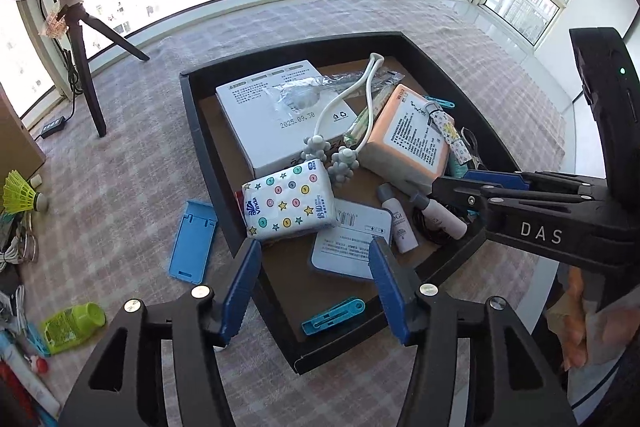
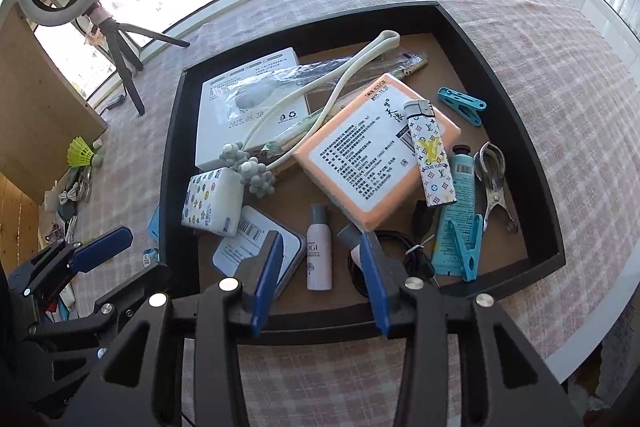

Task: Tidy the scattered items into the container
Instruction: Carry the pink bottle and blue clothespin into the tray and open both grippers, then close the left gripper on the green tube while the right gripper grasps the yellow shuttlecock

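A black tray (image 1: 200, 131) on the checked cloth holds a white box (image 1: 264, 115), an orange tissue pack (image 2: 376, 151), a star-print tissue pack (image 1: 290, 201), a patterned lighter (image 2: 430, 155), a teal tube (image 2: 456, 211), clips and a white massager. My left gripper (image 1: 314, 287) hangs open over the tray's near left corner, above a blue-rimmed card (image 1: 352, 247) and a teal clip (image 1: 334, 315). My right gripper (image 2: 320, 283) is open over the near rim. A small white bottle (image 2: 319, 251) lies below, between its fingers, with the pads clear of it.
Outside the tray, on the cloth to its left, lie a blue phone stand (image 1: 192, 243), a green plastic piece (image 1: 72, 323), a yellow-green shuttlecock (image 1: 22, 193) and cables. A ring light on a tripod (image 1: 86, 67) stands by the window. The table edge (image 2: 592, 327) runs along the right.
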### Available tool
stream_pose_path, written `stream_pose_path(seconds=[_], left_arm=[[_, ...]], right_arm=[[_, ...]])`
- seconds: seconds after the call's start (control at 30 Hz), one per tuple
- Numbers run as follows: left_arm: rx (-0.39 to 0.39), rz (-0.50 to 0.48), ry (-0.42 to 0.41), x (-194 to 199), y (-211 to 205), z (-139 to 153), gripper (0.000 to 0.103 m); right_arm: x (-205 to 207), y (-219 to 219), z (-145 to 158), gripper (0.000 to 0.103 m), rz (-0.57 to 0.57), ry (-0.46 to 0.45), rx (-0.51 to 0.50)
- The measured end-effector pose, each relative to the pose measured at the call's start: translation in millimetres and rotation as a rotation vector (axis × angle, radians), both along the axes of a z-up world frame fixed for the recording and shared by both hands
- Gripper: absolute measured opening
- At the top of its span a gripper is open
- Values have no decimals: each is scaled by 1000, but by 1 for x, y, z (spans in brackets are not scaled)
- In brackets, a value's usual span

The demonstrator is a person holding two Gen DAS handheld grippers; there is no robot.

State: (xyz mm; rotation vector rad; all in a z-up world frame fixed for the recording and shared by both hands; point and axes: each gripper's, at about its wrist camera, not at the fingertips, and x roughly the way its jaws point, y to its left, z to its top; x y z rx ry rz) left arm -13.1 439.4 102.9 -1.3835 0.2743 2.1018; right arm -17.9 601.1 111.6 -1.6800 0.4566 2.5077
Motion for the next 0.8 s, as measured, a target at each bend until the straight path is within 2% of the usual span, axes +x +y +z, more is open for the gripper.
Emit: stream_pose_path(seconds=[0.23,0.57,0.67,0.8], left_arm=[[-49,43,10,-11,-50,-13,53],[-147,101,36,-26,-176,-37,55],[-193,65,60,-27,-205,-45,55],[-247,-63,75,-27,-224,-57,58]], right_arm=[[-13,-34,4,43,117,13,4],[-41,-117,7,48,379,31,40],[-51,-141,5,51,455,28,57],[-71,-171,5,51,545,32,58]])
